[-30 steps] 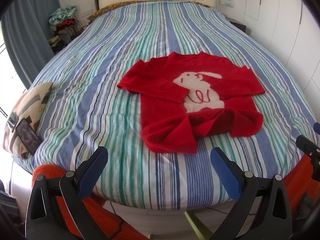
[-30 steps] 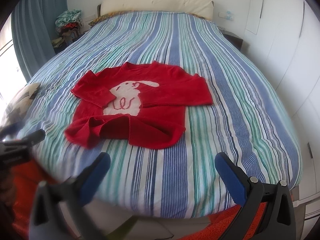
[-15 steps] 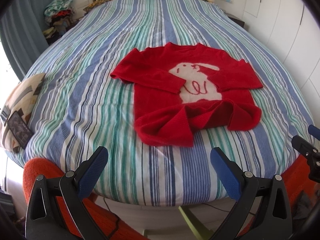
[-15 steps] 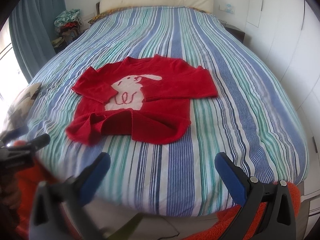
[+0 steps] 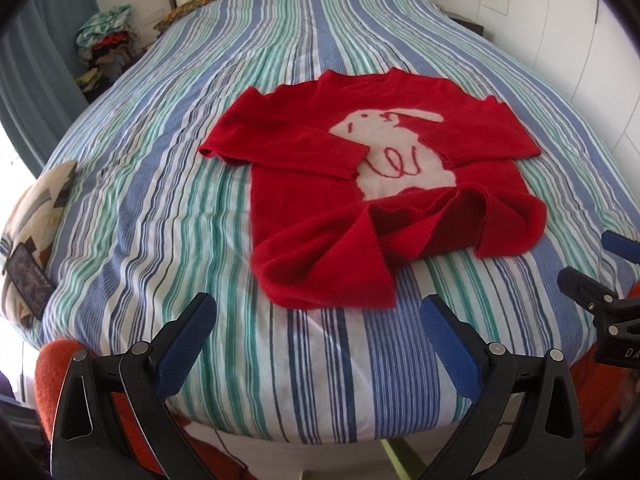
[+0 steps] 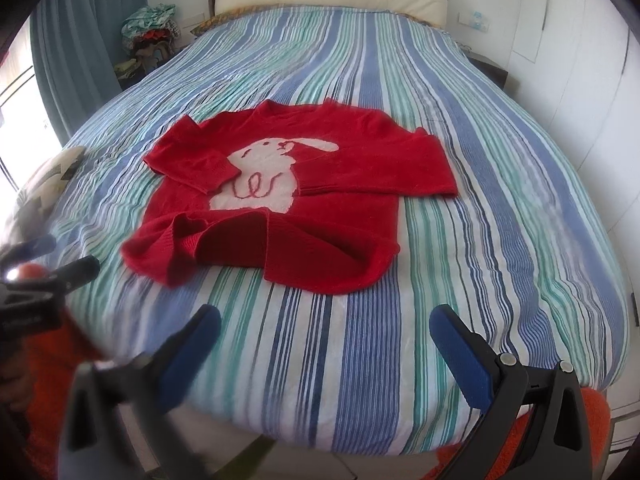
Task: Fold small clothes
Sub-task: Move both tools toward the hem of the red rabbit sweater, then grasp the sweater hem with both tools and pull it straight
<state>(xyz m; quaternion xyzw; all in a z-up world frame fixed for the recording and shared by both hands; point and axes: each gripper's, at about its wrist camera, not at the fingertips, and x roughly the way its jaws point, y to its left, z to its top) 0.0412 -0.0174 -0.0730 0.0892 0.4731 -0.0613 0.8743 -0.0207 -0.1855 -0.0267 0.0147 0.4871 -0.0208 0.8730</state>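
Bright, even daylight in both views. Light enters from window at left edge of frame, blown out white there. Walls at upper right near overexposed. Shadows soft; darker folds in sweater (image 5: 376,184) hem. Strong fisheye bend: bed (image 5: 168,184) stripes bow outward, black vignette in corners. Left wrist view sharp throughout. Right wrist view: left finger of right gripper (image 6: 325,340) motion-blurred at lower left, left gripper (image 6: 52,256) smeared at left edge; centre sharp.

A patterned pillow (image 5: 34,216) lies on the striped bedspread (image 5: 168,200).
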